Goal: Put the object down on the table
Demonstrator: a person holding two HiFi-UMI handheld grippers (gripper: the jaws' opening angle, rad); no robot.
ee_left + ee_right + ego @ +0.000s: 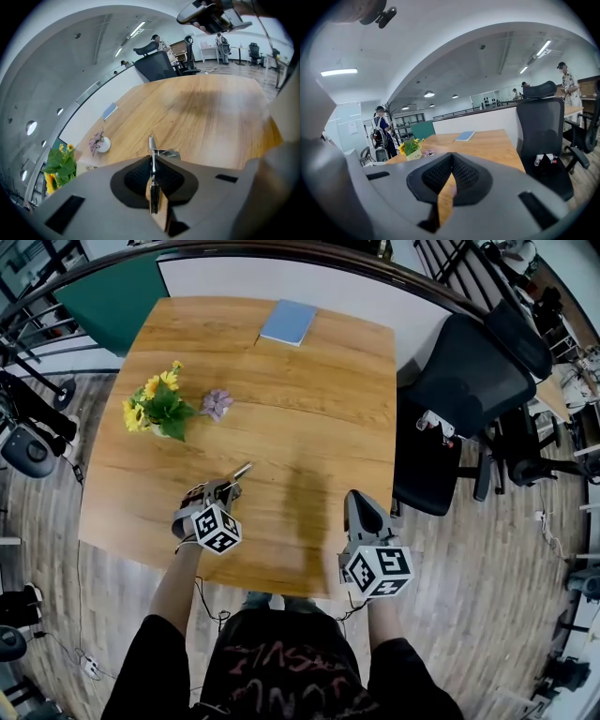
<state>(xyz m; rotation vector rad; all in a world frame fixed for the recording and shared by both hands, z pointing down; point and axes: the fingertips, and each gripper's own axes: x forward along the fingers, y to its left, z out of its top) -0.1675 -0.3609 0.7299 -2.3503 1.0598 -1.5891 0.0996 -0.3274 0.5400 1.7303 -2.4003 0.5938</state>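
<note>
My left gripper (228, 488) is over the front left part of the wooden table (319, 399), shut on a thin metal utensil (242, 470) whose tip sticks out past the jaws toward the table's middle. In the left gripper view the utensil (151, 154) stands edge-on, pinched between the two dark pads. I cannot tell how high it is above the wood. My right gripper (359, 499) is at the table's front right edge. Its pads (461, 176) meet at the tips and hold nothing.
A pot of yellow flowers (157, 407) and a small purple plant (217, 404) stand at the table's left. A blue notebook (288, 322) lies at the far edge. A black office chair (469, 381) stands to the right of the table.
</note>
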